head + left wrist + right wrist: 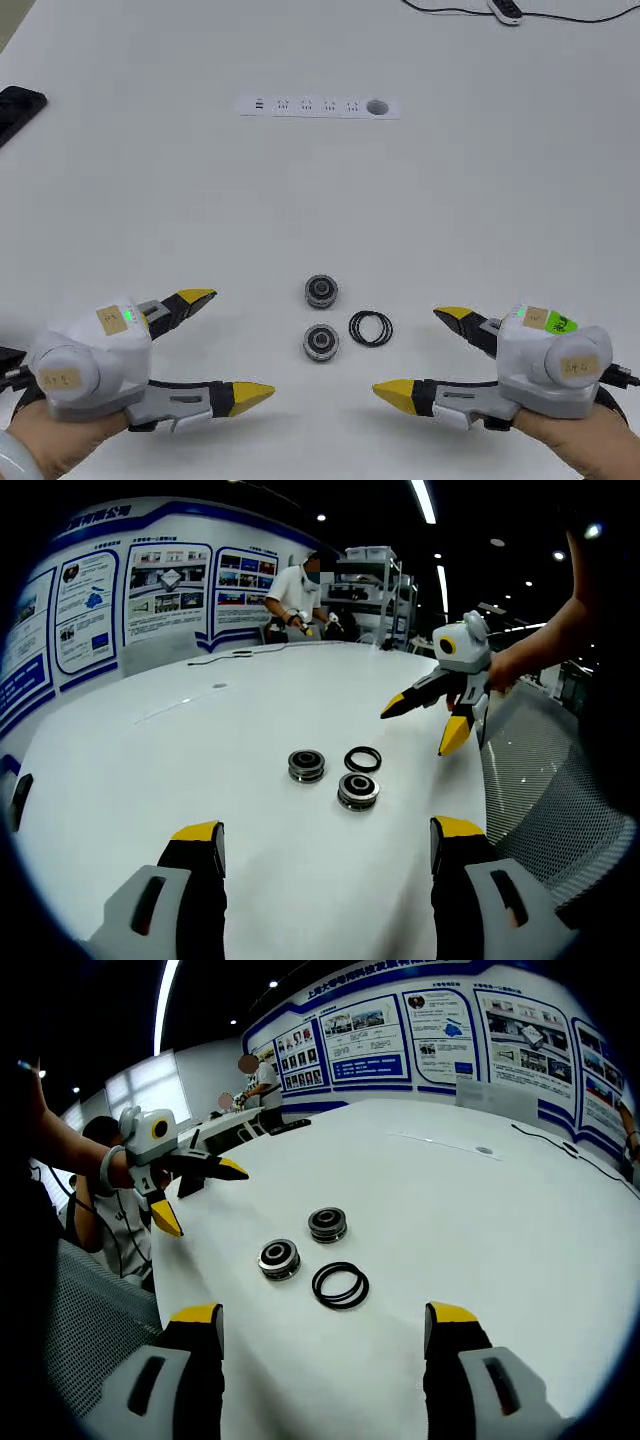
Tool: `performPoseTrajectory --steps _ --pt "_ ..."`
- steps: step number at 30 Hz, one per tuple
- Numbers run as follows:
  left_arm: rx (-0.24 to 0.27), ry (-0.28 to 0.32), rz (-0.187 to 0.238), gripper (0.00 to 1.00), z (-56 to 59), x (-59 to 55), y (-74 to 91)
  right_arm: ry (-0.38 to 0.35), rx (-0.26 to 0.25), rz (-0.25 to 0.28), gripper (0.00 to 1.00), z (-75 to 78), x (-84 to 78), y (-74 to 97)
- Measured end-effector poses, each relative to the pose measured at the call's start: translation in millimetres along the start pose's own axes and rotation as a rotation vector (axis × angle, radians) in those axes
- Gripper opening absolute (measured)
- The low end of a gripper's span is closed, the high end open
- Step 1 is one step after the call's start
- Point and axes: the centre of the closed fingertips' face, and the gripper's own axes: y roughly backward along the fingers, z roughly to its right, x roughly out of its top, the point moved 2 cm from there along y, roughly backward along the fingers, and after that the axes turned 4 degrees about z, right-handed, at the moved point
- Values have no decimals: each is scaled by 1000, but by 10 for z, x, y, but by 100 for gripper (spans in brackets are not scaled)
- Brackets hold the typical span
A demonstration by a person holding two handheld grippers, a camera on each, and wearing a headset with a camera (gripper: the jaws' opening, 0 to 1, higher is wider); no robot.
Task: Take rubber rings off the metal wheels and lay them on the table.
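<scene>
Rubber rings (371,328): black, lying flat on the worktop (300,200) toward its near edge, just right of the nearer metal wheel (321,342). The farther metal wheel (321,291) stands close behind. Left gripper (231,345) and right gripper (415,352): flanking the group, jaws spread wide, holding nothing. Power strip (318,106): toward the far edge.

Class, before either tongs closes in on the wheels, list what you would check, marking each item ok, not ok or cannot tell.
1. Left tongs open: ok.
2. Right tongs open: ok.
3. Near wheel and far wheel lie flat, apart: ok.
4. Loose rings lie on the table, touching neither wheel: ok.
5. Bare table between each tongs and the wheels: ok.
6. A ring left on either wheel: cannot tell.
</scene>
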Motion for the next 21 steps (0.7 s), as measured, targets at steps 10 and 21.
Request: performPoseTrajectory --steps 10,21 --pt "33 20 18 94 75 -65 175 55 -29 29 95 -10 -68 111" --pt "80 42 45 100 62 -89 251 76 -30 24 99 -49 -105 129"
